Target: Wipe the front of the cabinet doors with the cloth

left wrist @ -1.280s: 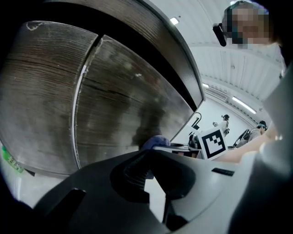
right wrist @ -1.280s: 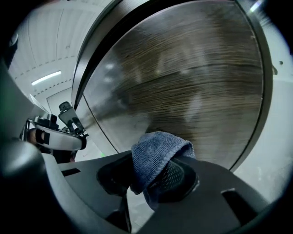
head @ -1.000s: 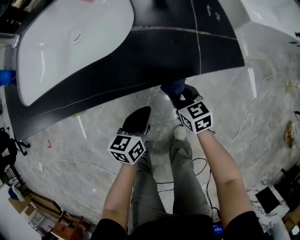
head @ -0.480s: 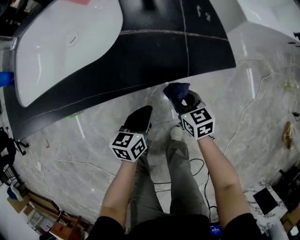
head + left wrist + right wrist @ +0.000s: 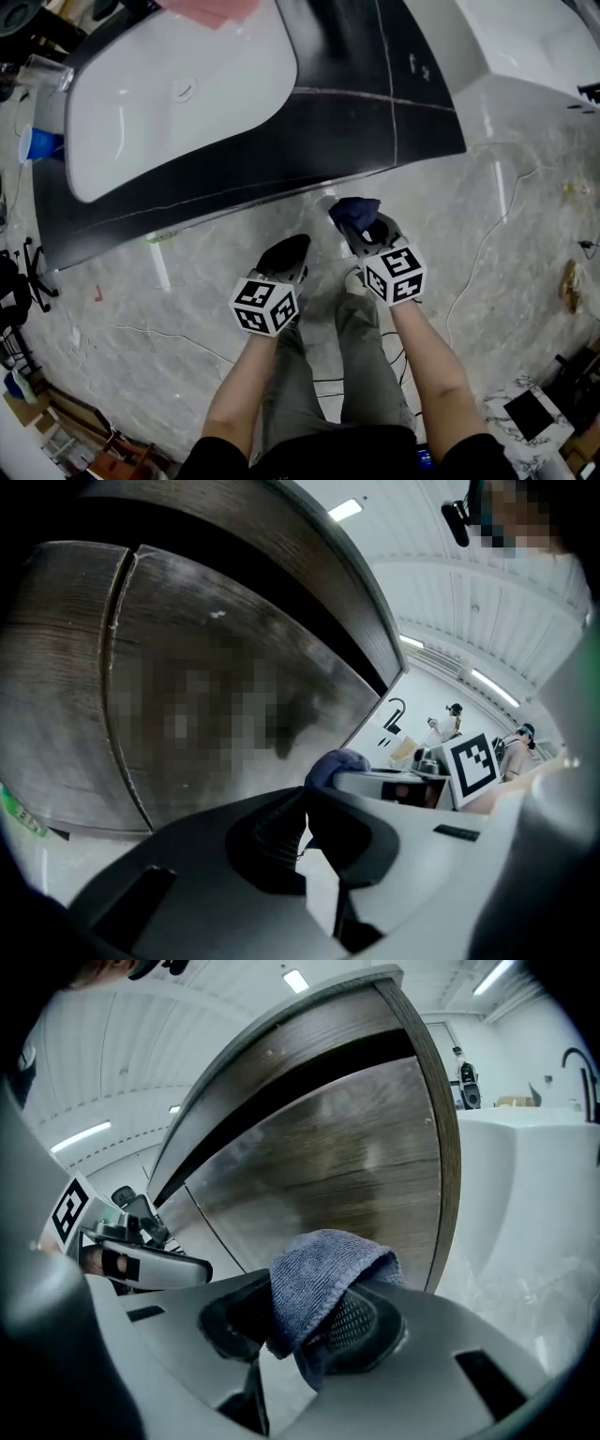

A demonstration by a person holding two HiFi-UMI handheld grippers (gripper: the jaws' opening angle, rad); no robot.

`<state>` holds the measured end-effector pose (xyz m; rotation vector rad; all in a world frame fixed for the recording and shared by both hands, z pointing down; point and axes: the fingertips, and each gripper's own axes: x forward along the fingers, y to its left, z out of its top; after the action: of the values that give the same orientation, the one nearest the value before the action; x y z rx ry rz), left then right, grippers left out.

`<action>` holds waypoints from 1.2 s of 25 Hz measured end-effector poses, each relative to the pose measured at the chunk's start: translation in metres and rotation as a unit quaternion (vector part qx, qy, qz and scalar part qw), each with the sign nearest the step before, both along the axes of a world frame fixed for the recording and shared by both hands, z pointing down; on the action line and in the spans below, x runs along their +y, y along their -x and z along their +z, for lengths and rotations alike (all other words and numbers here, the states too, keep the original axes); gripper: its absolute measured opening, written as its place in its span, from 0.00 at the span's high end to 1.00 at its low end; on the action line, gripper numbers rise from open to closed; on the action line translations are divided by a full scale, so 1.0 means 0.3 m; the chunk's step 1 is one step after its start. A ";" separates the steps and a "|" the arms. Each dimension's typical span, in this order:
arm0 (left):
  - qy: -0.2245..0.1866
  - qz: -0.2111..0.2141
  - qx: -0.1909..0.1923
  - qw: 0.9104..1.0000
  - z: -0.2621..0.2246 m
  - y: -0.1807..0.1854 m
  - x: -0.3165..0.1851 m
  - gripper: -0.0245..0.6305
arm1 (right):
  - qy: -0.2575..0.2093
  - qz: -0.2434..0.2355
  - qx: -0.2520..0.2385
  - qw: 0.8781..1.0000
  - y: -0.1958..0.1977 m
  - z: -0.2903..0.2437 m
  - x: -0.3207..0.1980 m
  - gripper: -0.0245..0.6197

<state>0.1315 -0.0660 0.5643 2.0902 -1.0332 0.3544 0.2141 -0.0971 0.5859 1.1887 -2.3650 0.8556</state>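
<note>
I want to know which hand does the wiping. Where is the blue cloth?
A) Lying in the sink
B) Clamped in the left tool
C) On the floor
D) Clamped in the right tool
D: the right gripper view shows the cloth pinched between the jaws of the right tool, in front of the cabinet door. The left tool is closed on nothing.

Left gripper (image 5: pixel 305 806) closed, empty, cabinet doors (image 5: pixel 314 667) ahead

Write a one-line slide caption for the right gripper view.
Right gripper, jaws shut on a bunched blue cloth, faces the dark wood-grain cabinet door.
</note>
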 end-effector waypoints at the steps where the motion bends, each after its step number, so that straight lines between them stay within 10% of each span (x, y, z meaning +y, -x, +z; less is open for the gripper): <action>1: 0.000 0.004 -0.002 1.000 -0.012 0.008 0.009 0.95 | -0.001 0.000 0.000 1.000 0.010 -0.017 0.004 0.77; 30: -0.042 0.000 -0.004 0.999 -0.524 0.189 0.200 0.95 | -0.047 -0.013 -0.022 0.999 0.193 -0.610 0.191 0.77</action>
<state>0.0748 -0.0061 0.4071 2.1658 -1.0686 0.3239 0.1562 -0.0399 0.4029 1.1839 -2.4753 0.7791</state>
